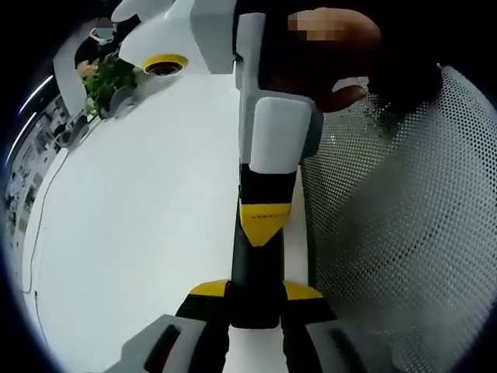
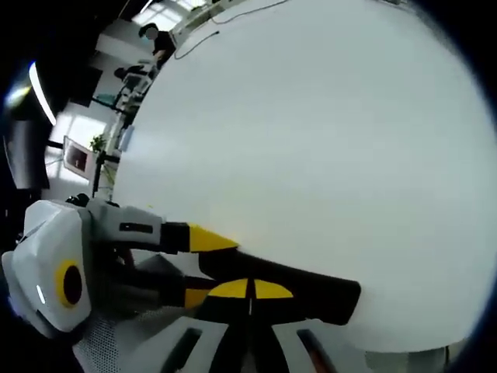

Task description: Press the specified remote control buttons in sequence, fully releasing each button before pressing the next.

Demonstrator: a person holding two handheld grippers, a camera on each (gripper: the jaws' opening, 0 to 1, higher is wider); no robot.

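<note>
A black remote control (image 1: 256, 311) sticks out forward between my left gripper's (image 1: 256, 291) yellow-tipped jaws, which are shut on its near end, above a white table (image 1: 155, 217). My right gripper (image 1: 264, 225) comes down from the top with a hand (image 1: 342, 54) on it. Its shut yellow tip rests on the remote's upper face. In the right gripper view, my right gripper (image 2: 248, 289) has its jaws together on the remote (image 2: 318, 289), and the left gripper (image 2: 203, 268) clamps it from the left. The buttons are hidden.
A grey mesh chair (image 1: 404, 225) stands close at the table's edge on the right. A potted plant (image 1: 109, 78) and a thin cable (image 1: 37, 225) lie at the far left. The white tabletop (image 2: 326, 140) stretches wide ahead, with desks and a person (image 2: 151, 35) beyond.
</note>
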